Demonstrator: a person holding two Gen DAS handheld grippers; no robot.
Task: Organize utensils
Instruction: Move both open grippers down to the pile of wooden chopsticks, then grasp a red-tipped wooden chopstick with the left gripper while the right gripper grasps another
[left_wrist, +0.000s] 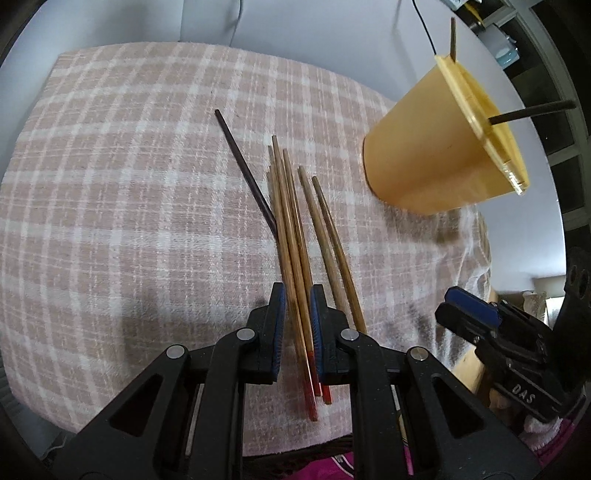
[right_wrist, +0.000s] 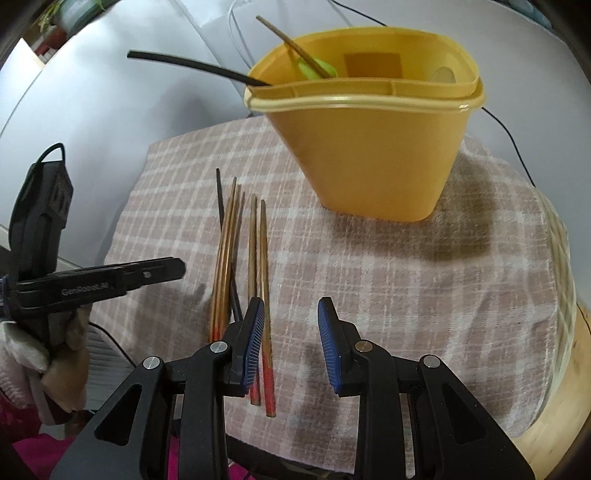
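Several wooden chopsticks with red ends lie side by side on a pink plaid cloth, with one dark chopstick to their left. My left gripper straddles the left bunch, jaws narrow around two or three sticks, which still rest on the cloth. A yellow holder stands at the right with a dark and a wooden stick in it. In the right wrist view my right gripper is open and empty just right of the chopsticks, in front of the holder.
The cloth covers a round wooden table whose edge shows at the right. A black cable runs behind the holder. The left gripper body sits at the left of the right wrist view.
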